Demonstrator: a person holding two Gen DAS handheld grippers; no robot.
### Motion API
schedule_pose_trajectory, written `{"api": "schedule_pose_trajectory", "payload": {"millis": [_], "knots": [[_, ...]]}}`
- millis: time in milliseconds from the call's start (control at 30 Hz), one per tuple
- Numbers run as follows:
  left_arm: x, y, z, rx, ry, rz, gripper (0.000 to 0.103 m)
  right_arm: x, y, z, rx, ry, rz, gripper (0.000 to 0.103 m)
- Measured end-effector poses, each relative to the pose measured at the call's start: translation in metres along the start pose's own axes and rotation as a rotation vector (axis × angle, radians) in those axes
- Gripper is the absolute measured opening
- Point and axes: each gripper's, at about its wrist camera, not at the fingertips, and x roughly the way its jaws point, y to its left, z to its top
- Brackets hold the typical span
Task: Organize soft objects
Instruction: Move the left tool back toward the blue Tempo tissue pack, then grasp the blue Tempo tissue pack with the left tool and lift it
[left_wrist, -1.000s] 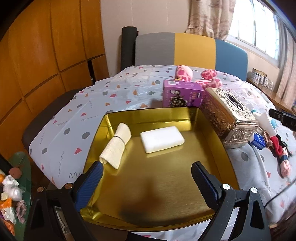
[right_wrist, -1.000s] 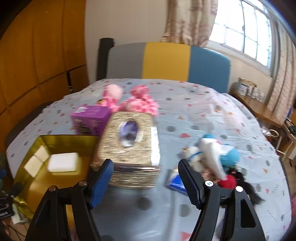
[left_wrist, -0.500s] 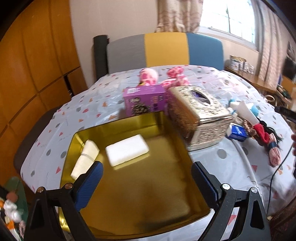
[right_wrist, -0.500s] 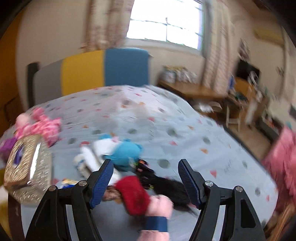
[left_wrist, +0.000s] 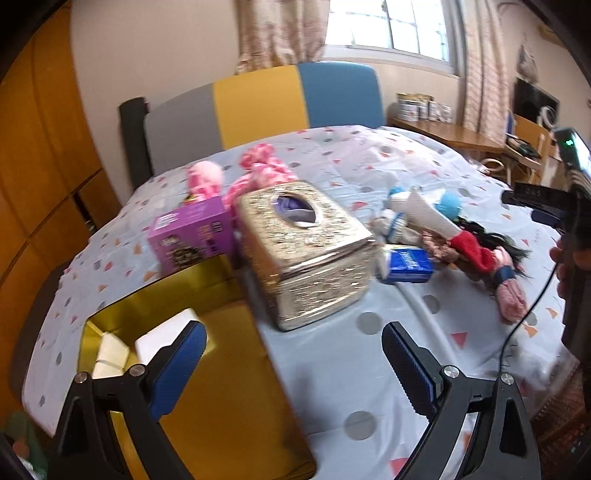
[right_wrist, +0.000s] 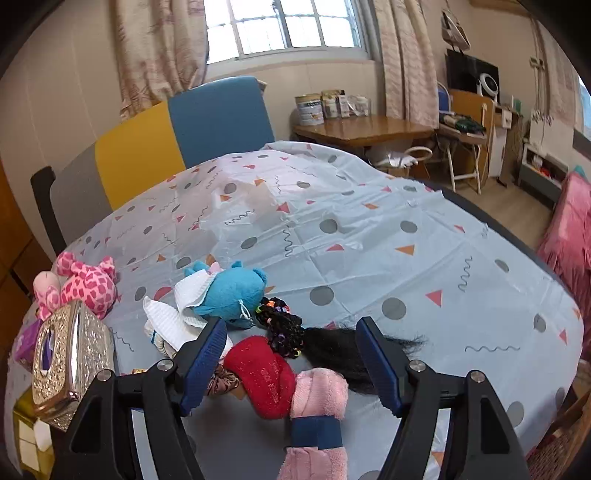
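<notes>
A gold tray (left_wrist: 221, 369) at the table's near left holds a white sponge (left_wrist: 162, 334) and a cream rolled cloth (left_wrist: 109, 356). My left gripper (left_wrist: 293, 360) is open and empty above the tray's right edge. My right gripper (right_wrist: 291, 363) is open, straddling a pile of soft things: a red sock (right_wrist: 264, 373), a pink rolled towel (right_wrist: 317, 402), black hair ties (right_wrist: 282, 325) and a black wig (right_wrist: 340, 350). A blue plush (right_wrist: 232, 291) and white cloth (right_wrist: 166, 321) lie just beyond. The pile also shows in the left wrist view (left_wrist: 469, 247).
A silver tissue box (left_wrist: 306, 251) stands right of the tray, a purple box (left_wrist: 192, 238) behind it. A pink spotted plush (right_wrist: 81, 284) lies further back. A blue packet (left_wrist: 406, 262) lies by the tissue box. Chairs stand behind the table.
Both grippers have swung to the right. The left view shifted from the tray toward the tissue box. The right gripper moved over the pile of soft things and came closer to it.
</notes>
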Motion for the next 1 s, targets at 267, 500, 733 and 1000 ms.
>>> {"api": "schedule_pose_trajectory", "payload": {"millis": [267,500,733,1000], "knots": [[0.008,-0.049,0.014,0.112,0.007,-0.134,0.084,0.008,-0.018,0.002,0.094,0.052,0.011,0.074],[0.025,-0.097,0.034,0.232,0.032,-0.260,0.083,0.006,-0.025,0.003,0.135,0.062,0.040,0.074],[0.081,-0.142,0.064,0.210,0.165,-0.331,0.085,0.007,-0.028,0.004,0.160,0.071,0.068,0.074],[0.148,-0.181,0.079,0.267,0.306,-0.215,0.089,0.010,-0.036,0.005,0.210,0.093,0.107,0.074]]}}
